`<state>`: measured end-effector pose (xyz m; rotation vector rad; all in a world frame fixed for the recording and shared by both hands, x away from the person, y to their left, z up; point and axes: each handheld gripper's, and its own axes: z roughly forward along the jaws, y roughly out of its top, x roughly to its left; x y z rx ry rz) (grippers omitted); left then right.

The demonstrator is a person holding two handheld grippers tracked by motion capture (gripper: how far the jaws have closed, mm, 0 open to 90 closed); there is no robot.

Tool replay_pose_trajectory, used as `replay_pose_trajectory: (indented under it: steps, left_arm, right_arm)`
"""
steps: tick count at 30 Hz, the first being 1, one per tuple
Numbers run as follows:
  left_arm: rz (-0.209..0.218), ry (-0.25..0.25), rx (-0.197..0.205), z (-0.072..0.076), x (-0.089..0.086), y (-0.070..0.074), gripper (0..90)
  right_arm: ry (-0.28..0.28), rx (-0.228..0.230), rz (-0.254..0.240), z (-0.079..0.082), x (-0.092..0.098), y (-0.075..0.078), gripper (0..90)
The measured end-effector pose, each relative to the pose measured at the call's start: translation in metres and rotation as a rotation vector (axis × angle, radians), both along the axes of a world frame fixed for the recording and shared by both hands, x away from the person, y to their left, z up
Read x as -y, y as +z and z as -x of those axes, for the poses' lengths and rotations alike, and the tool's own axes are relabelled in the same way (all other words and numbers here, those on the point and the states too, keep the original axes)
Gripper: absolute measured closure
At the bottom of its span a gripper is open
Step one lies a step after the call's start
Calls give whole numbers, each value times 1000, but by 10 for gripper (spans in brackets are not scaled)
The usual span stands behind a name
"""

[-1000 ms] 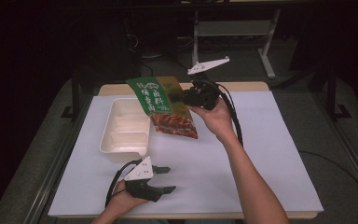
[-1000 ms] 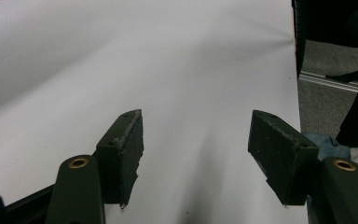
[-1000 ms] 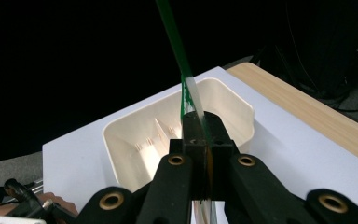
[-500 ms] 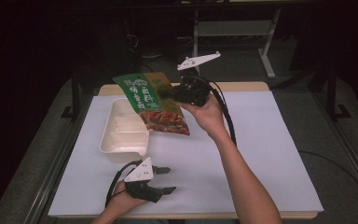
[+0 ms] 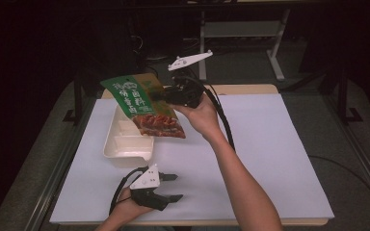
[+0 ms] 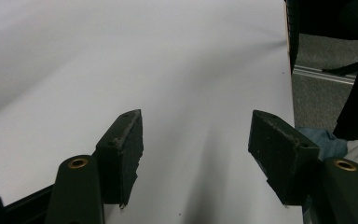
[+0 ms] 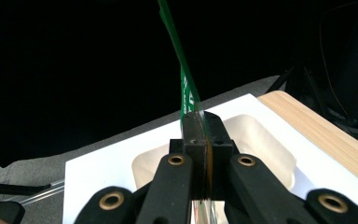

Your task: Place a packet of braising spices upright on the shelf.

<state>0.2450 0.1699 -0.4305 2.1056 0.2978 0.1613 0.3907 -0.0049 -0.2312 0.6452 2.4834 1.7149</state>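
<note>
A green and red snack packet (image 5: 142,103) hangs in the air above the cream compartment tray (image 5: 125,142). My right gripper (image 5: 161,96) is shut on the packet's edge, held up by the person's right hand. In the right gripper view the jaws pinch the thin green packet (image 7: 186,88) edge-on, with the tray (image 7: 261,144) below. My left gripper (image 5: 173,187) rests low near the table's front edge, jaws open with nothing between them. In the left gripper view its fingertips (image 6: 126,140) stand wide apart over bare white sheet.
A white sheet (image 5: 279,144) covers the wooden table (image 5: 250,89). A metal rack frame (image 5: 241,31) stands behind the table in the dark. The table's right edge and grey floor (image 6: 326,60) show in the left gripper view.
The right hand has carried the packet leftward and a little up, so it now hangs over the tray. The left gripper has stayed where it was.
</note>
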Motion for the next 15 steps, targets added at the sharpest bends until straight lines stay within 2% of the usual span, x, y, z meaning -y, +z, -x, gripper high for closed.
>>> replay_pose_trajectory:
  steps: [15]
  left_arm:
    - [-5,-1,5,-1,0,-2,332]
  right_arm:
    - [52,-22,7,-3,-40,-10,898]
